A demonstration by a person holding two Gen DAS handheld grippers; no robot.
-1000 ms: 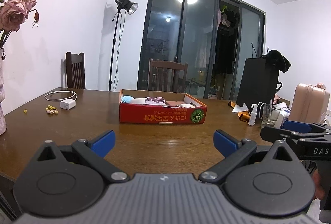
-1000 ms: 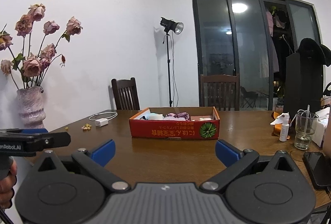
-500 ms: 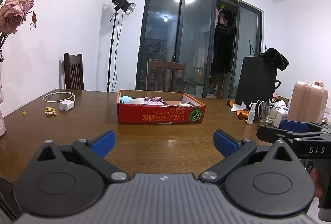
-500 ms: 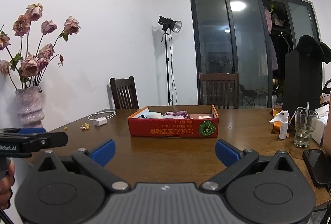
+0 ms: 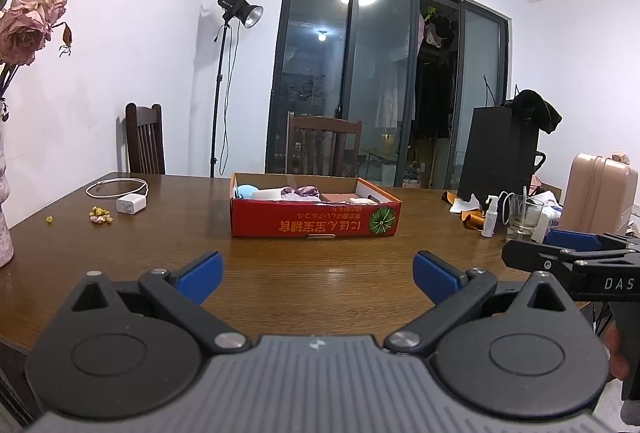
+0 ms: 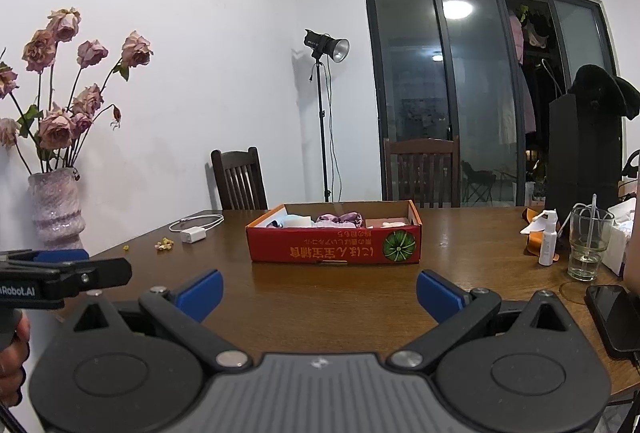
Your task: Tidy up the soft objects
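Observation:
A shallow red cardboard box (image 5: pixel 314 223) stands in the middle of the brown table; it also shows in the right wrist view (image 6: pixel 334 247). Soft things lie in it: a light blue ball (image 5: pixel 245 190), a white piece (image 5: pixel 266 194) and purple cloth (image 5: pixel 300 192), seen as purple cloth (image 6: pixel 340 219) from the right. My left gripper (image 5: pixel 318 275) is open and empty, held near the table's front edge, well short of the box. My right gripper (image 6: pixel 319 289) is open and empty, beside it on the right.
A white charger with cable (image 5: pixel 128 203) and small crumbs (image 5: pixel 100 215) lie left of the box. A vase of roses (image 6: pixel 56 209) stands at the far left. A glass (image 6: pixel 588 245), spray bottle (image 6: pixel 547 239) and phone (image 6: pixel 614 315) are at the right. Chairs stand behind the table.
Both views have shifted slightly; the box sits a little lower and nearer in frame. Both grippers stay open and empty.

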